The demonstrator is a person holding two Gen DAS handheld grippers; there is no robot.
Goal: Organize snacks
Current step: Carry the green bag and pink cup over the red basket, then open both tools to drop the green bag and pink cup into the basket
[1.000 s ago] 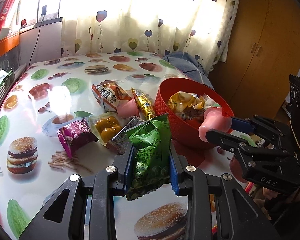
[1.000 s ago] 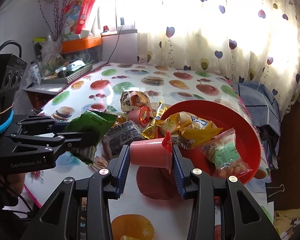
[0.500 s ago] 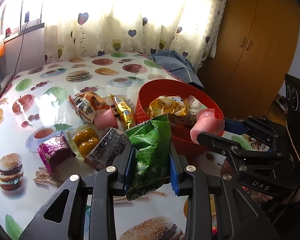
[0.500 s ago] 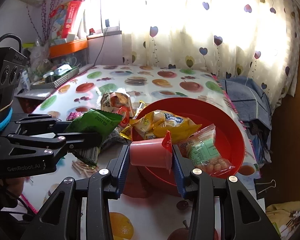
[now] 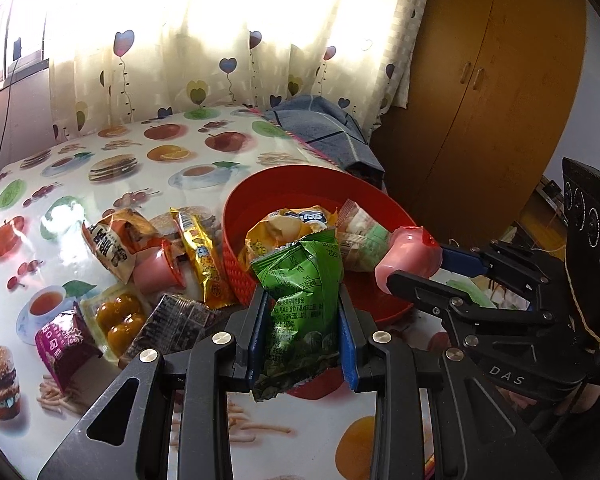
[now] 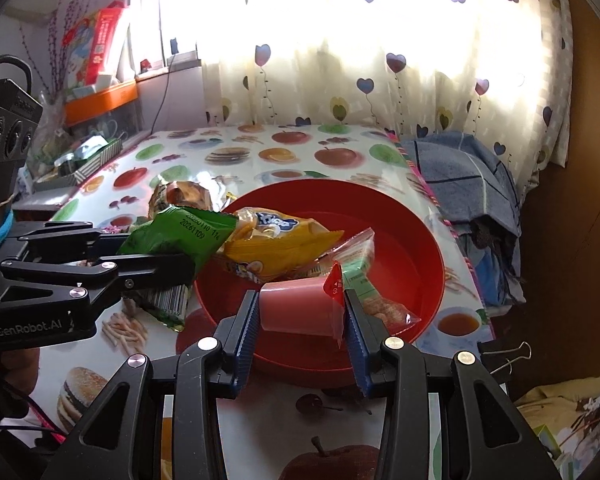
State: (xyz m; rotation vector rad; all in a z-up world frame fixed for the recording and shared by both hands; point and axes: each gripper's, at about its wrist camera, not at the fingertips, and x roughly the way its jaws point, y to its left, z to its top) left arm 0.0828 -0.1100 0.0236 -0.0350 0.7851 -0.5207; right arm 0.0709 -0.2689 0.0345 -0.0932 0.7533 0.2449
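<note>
My left gripper (image 5: 302, 316) is shut on a green snack bag (image 5: 300, 296) and holds it at the near left rim of the red bowl (image 5: 236, 216). My right gripper (image 6: 300, 312) is shut on a pink jelly cup (image 6: 296, 308) above the bowl's near rim (image 6: 432, 240). The bowl holds a yellow chip bag (image 6: 276, 240) and a clear bag of nuts (image 6: 360, 280). The green bag (image 6: 176, 236) and the left gripper (image 6: 172, 268) show at the left of the right wrist view. The pink cup (image 5: 410, 262) shows in the left wrist view.
Left of the bowl lie several snacks: a second pink jelly cup (image 5: 156, 270), a gold bar (image 5: 204, 260), orange cakes (image 5: 118, 318), a purple pack (image 5: 62, 344) and a dark pack (image 5: 172, 324). A blue cloth (image 6: 468, 176) hangs off the table's far right edge. A wooden cabinet (image 5: 492, 100) stands right.
Both grippers have moved toward the bowl with their loads. The green bag now reaches the bowl's rim and the pink cup hangs over the bowl's near edge.
</note>
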